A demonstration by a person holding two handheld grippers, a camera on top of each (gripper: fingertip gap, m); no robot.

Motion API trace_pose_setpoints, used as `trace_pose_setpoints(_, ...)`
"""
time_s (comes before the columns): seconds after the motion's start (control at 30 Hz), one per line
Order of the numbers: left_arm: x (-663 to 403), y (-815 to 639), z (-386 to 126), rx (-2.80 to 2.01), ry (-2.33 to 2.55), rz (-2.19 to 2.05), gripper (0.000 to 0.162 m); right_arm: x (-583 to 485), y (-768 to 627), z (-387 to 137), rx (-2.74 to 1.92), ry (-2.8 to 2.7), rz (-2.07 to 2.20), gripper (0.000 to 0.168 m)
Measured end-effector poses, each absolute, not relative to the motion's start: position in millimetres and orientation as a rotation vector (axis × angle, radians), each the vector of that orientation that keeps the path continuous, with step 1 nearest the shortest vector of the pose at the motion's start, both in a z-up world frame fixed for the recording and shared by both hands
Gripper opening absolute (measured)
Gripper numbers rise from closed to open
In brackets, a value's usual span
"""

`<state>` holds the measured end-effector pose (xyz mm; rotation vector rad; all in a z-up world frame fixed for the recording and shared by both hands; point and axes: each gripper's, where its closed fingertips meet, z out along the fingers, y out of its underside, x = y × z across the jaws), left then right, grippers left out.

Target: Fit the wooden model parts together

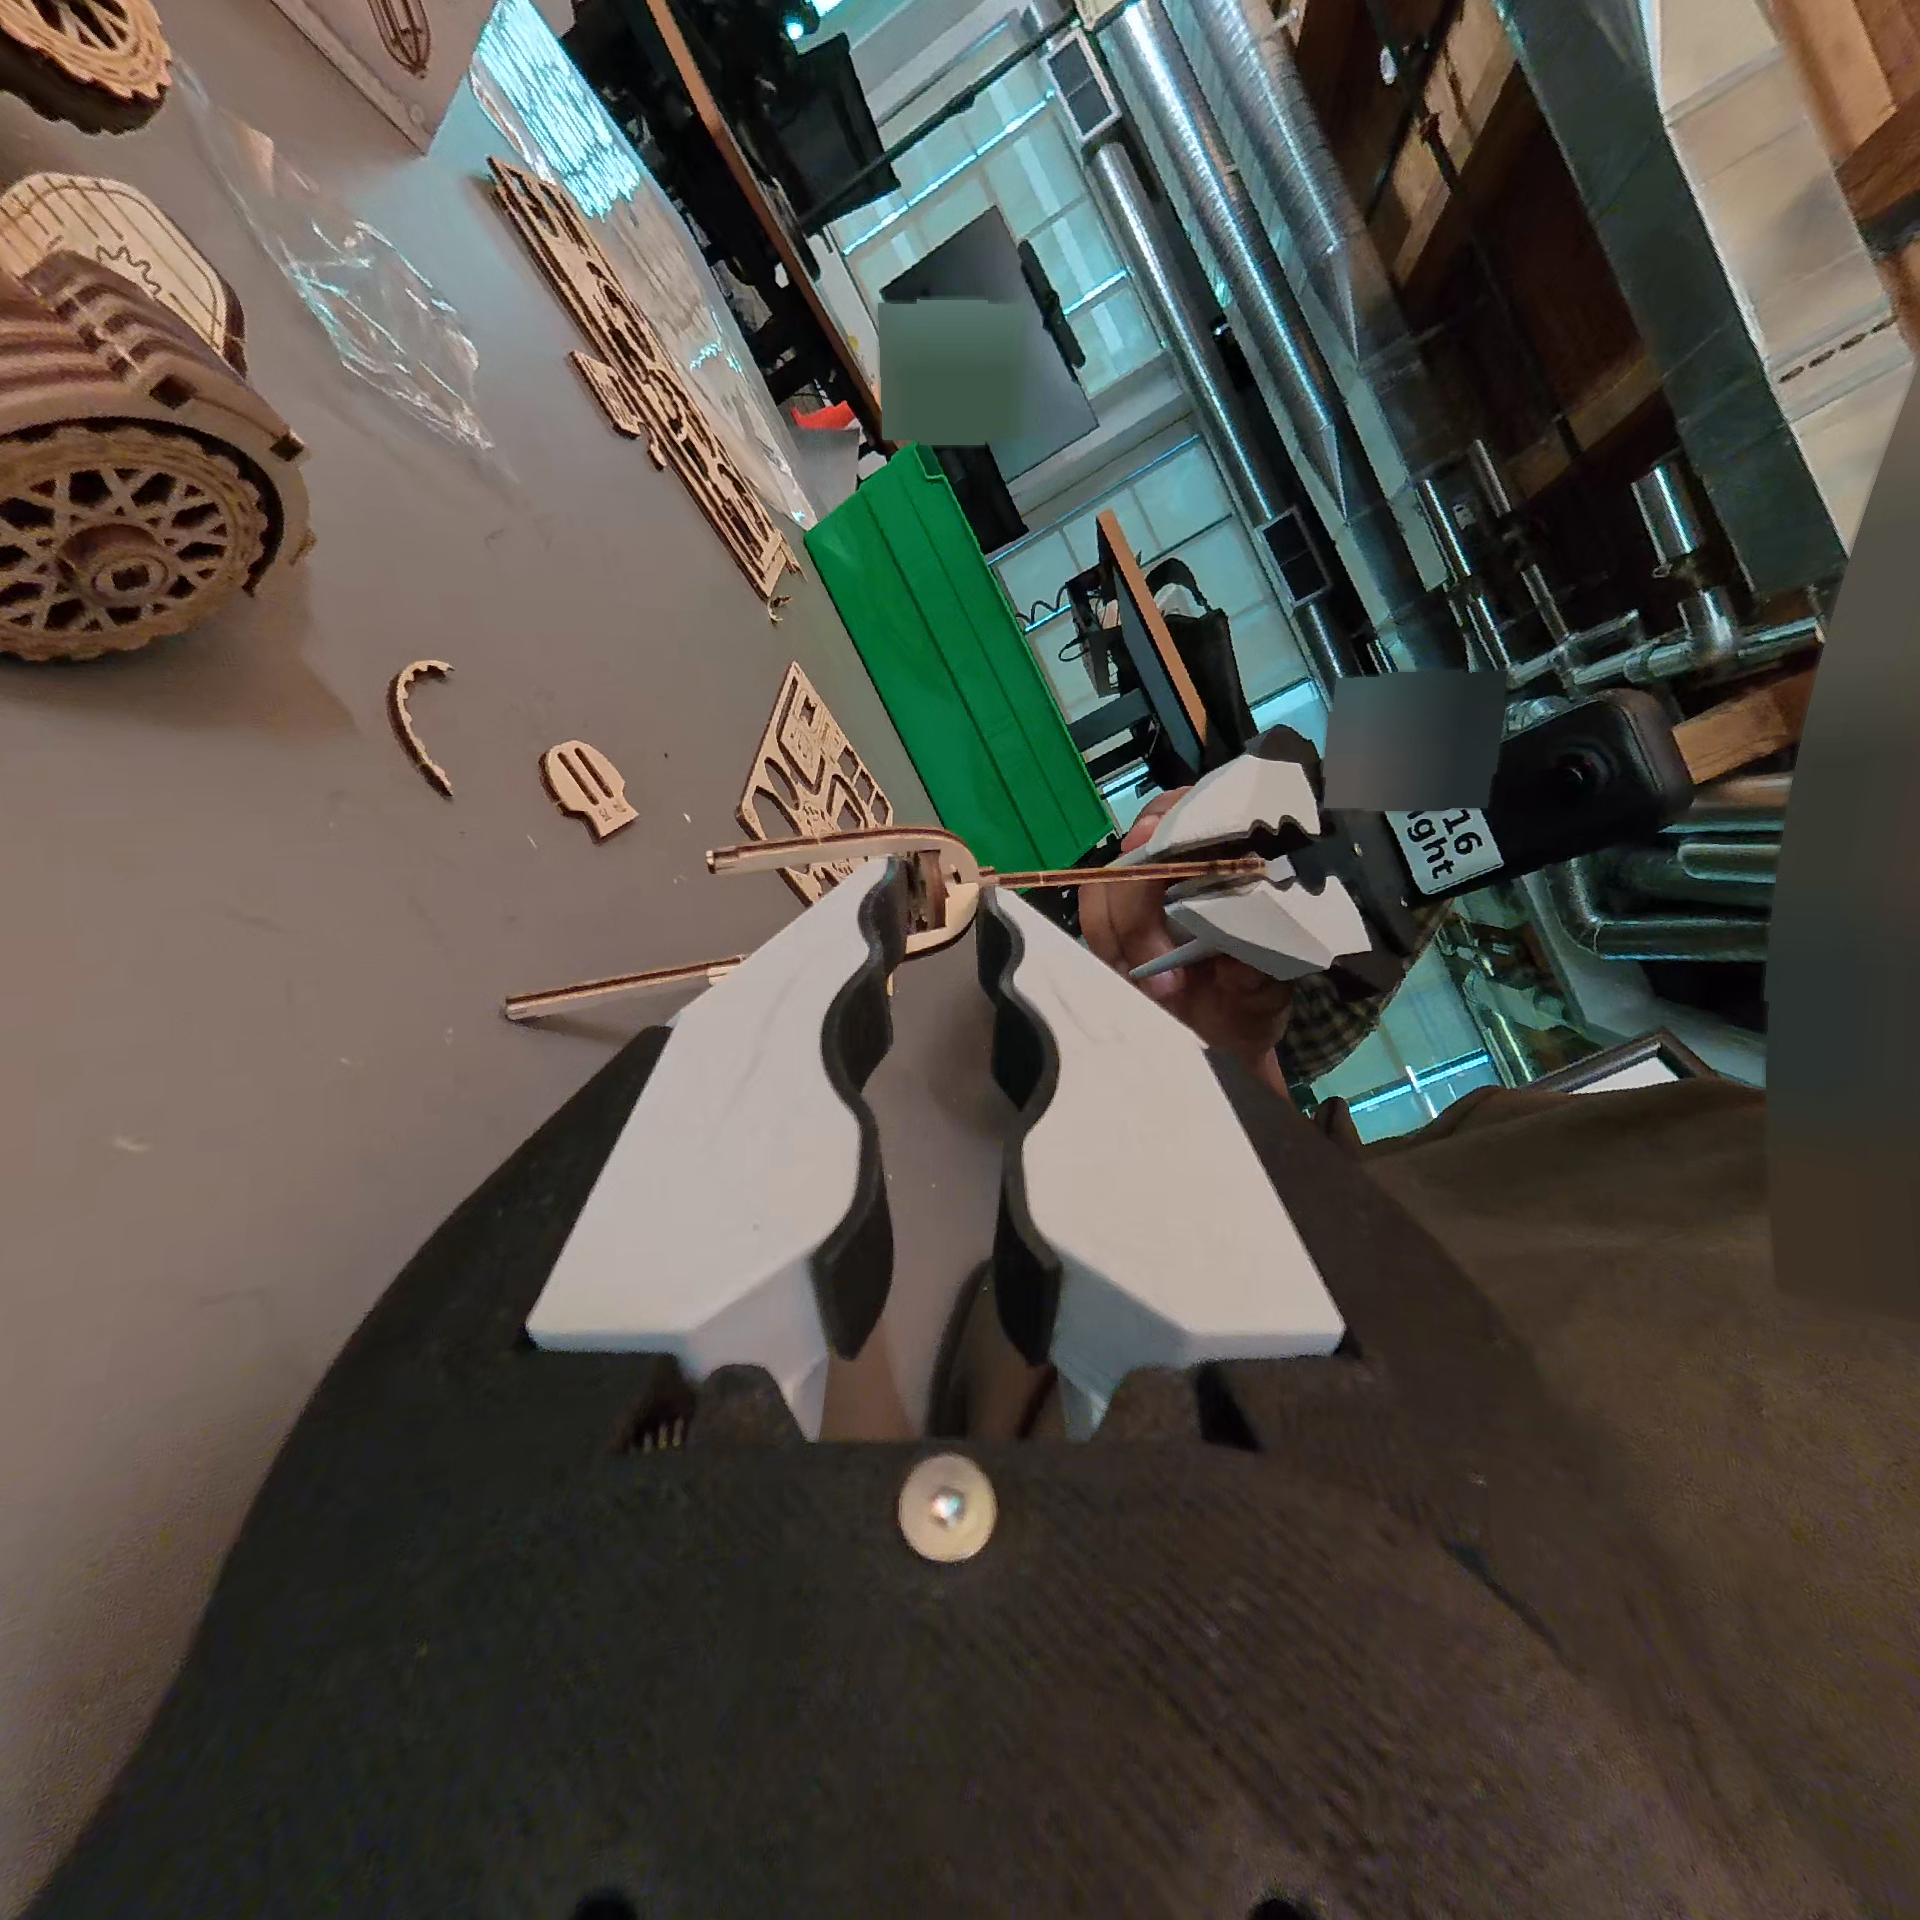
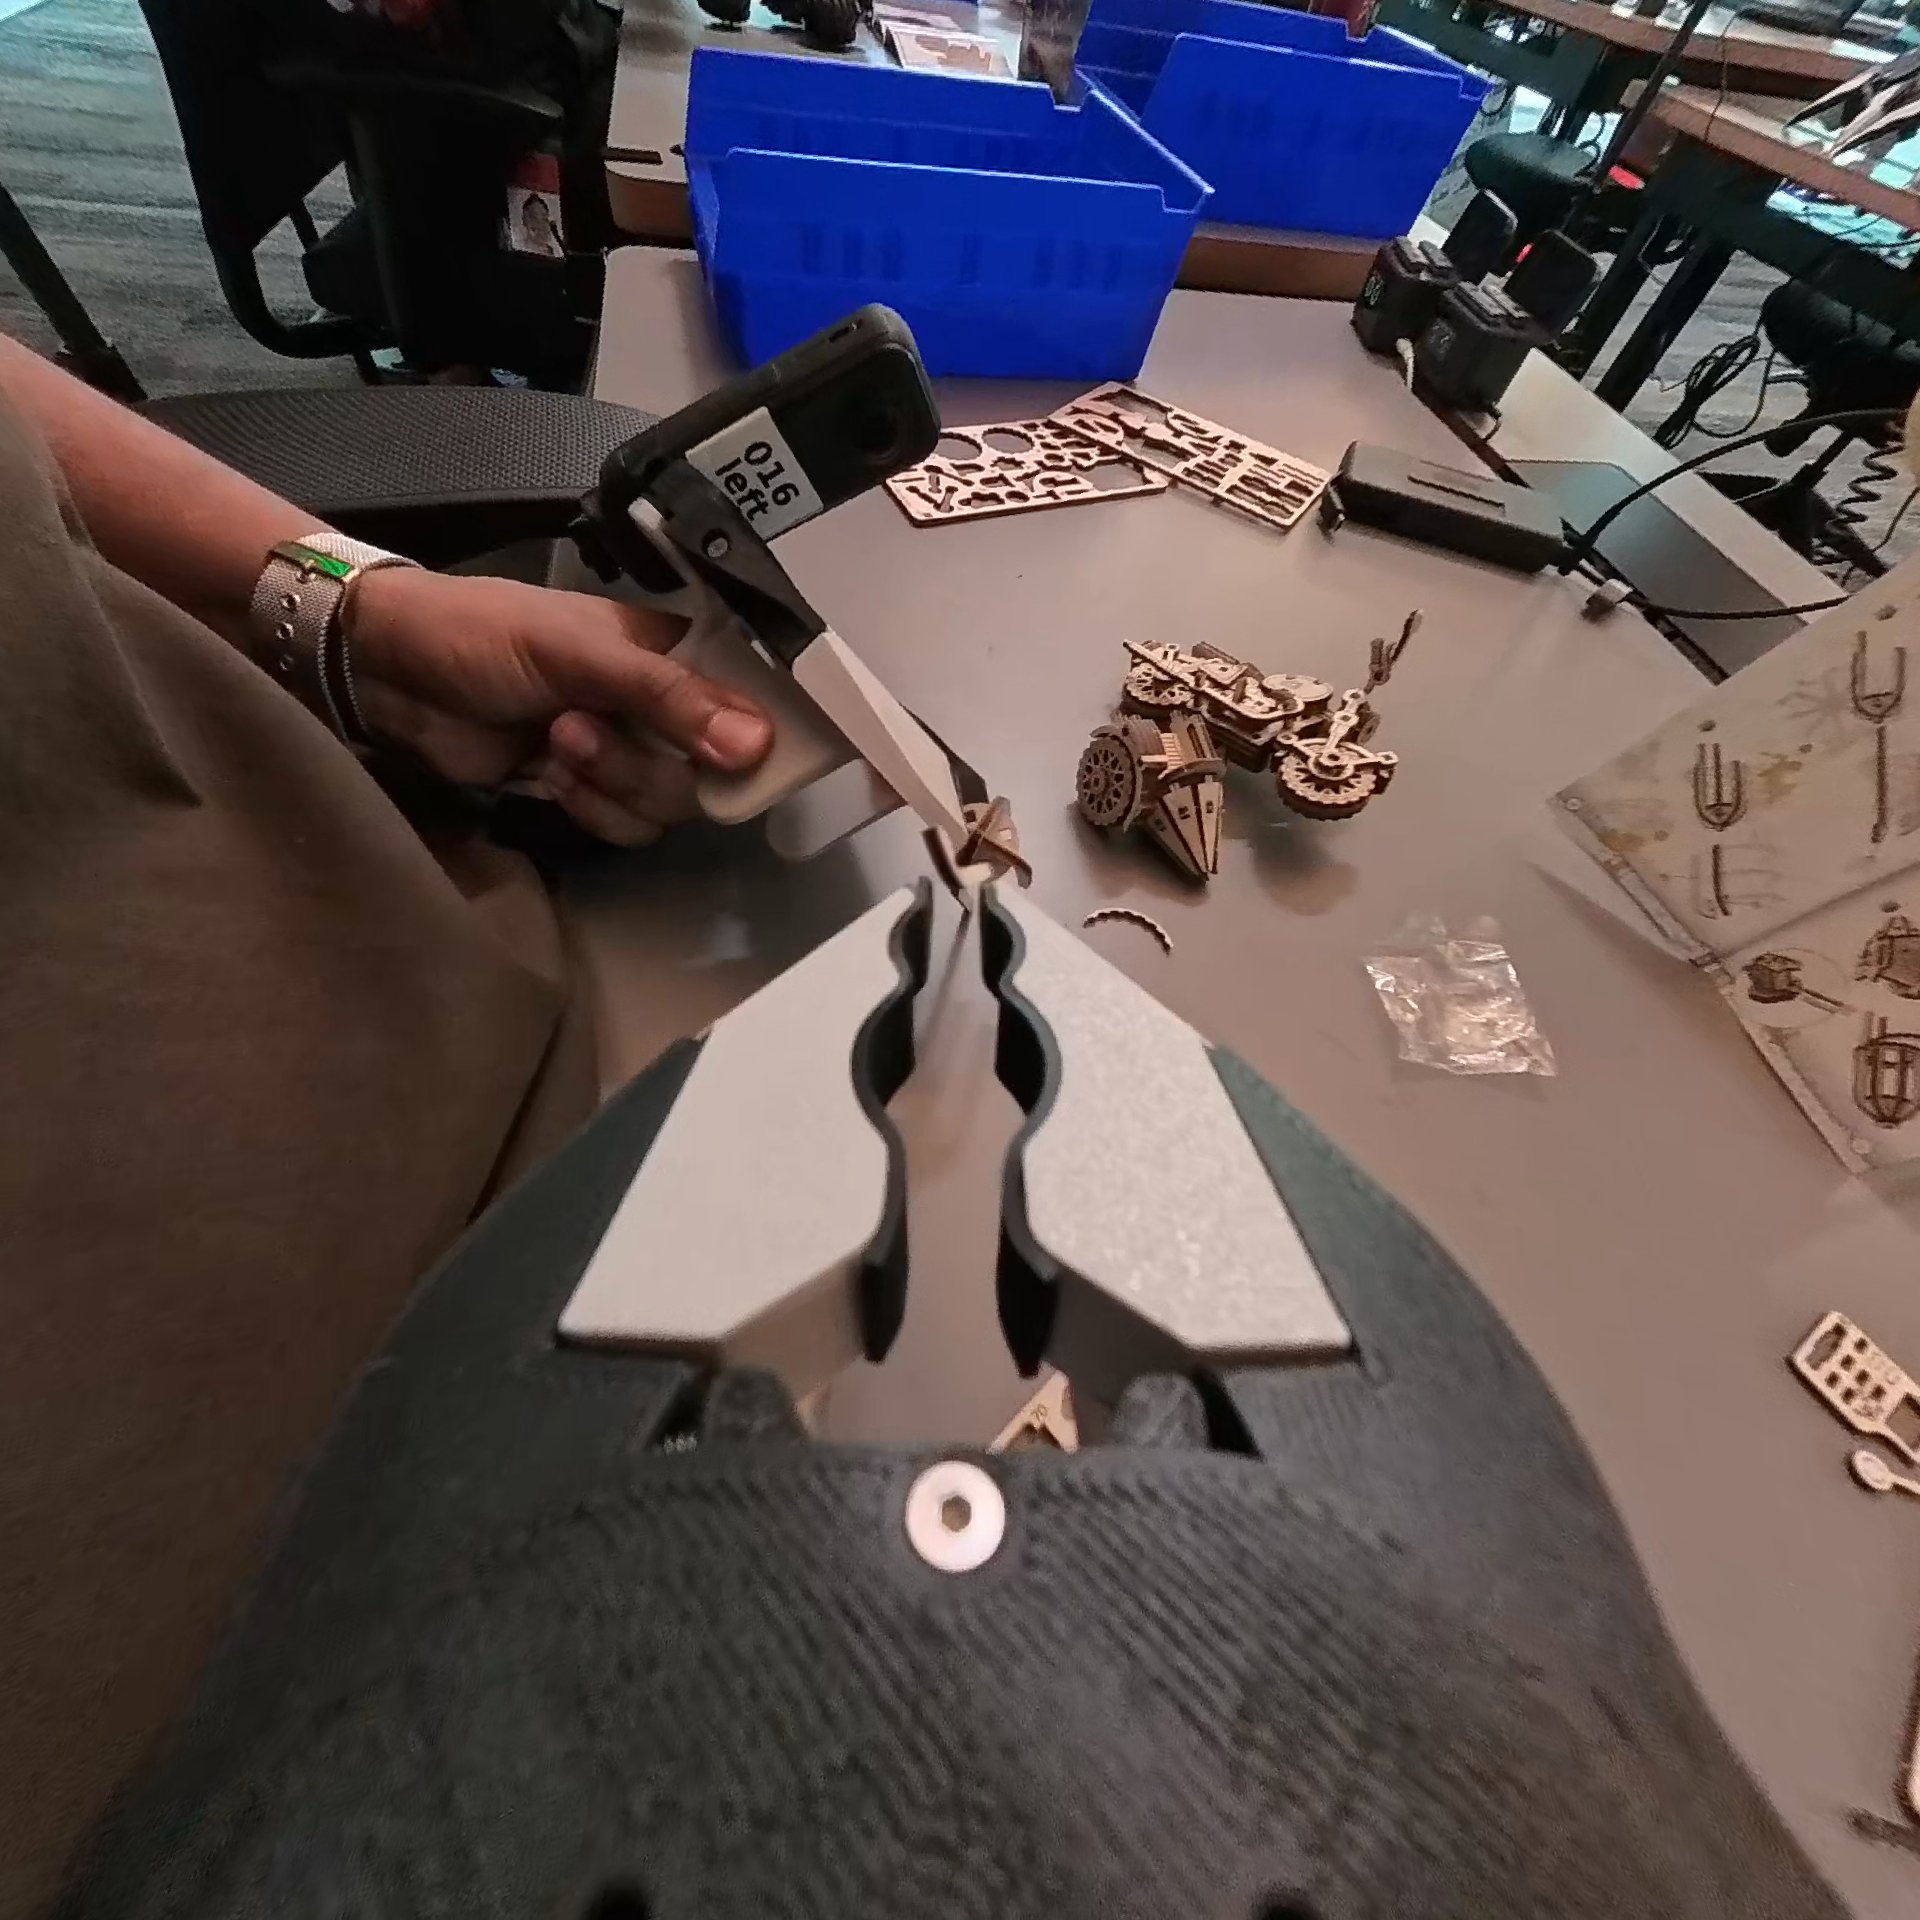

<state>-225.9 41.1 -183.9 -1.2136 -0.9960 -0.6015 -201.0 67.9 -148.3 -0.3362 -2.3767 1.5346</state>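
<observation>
Two blue bins (image 2: 935,218) in right wrist view only, green bin (image 1: 956,665) in left.

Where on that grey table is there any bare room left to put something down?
Bare grey table shows between the curved toothed piece and the clear plastic bag, and nearer, toward the right gripper. Another open strip lies between the blue bin and the wooden model. It's crowded around the cut-out sheets and instruction page.
</observation>
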Motion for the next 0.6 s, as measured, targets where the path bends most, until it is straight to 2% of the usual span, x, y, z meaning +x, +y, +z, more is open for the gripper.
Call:
trace_pose_setpoints(0.2,-224,41,-178,-1.193,-0.967,-0.615,0.012,-201,68,-151,-0.332,-2.383,1.518,0.010)
trace_pose_setpoints(0.33,-217,41,-156,-1.134,-0.836,-0.618,0.012,-203,71,-149,-0.350,-2.373,1.546,0.012)
trace_pose_setpoints(0.6,-191,43,-112,-1.094,-0.543,-0.608,0.012,-190,67,-123,-0.498,-2.372,1.977,0.020)
